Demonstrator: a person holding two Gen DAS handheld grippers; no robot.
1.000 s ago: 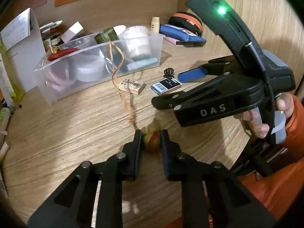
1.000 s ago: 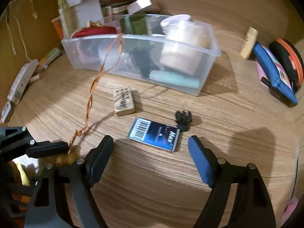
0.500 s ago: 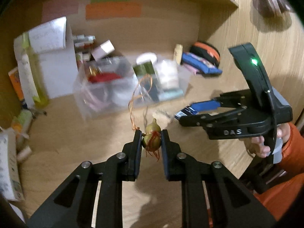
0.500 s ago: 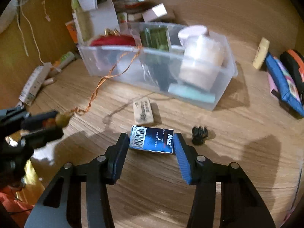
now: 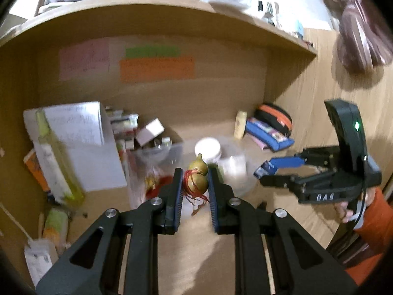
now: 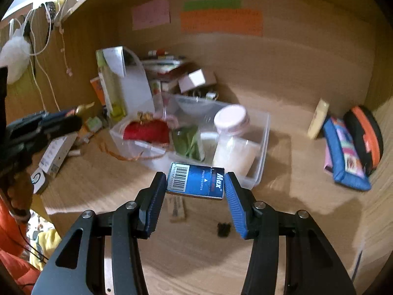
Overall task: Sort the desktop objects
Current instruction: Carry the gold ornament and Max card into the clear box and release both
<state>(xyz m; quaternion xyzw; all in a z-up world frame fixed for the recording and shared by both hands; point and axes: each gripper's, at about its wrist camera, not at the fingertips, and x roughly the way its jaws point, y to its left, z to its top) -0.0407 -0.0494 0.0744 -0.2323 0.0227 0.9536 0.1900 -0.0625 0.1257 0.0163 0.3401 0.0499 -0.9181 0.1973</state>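
Blue staple box (image 6: 195, 180) sits pinched across its long axis in the right gripper (image 6: 195, 184), mid-frame — clear plastic bin (image 6: 260, 152) directly beyond, just ahead of the jaws. Left gripper (image 5: 195, 179) clamps the brass gourd charm (image 5: 197, 177) at centre — bin lies behind it too.

A small golden gourd charm (image 5: 198, 177), wound with red thread that trailed below it, stood neck-up, pinched between the pads of the left tool (image 5: 195, 184) above the tabletop (image 6: 307, 211). A flat blue box (image 6: 195, 180) with a barcode and white "Max" lettering hung level, clamped end to end in the right tool (image 6: 195, 191); both were in front of a clear plastic bin (image 6: 262, 145) crowded with jars and a red pouch
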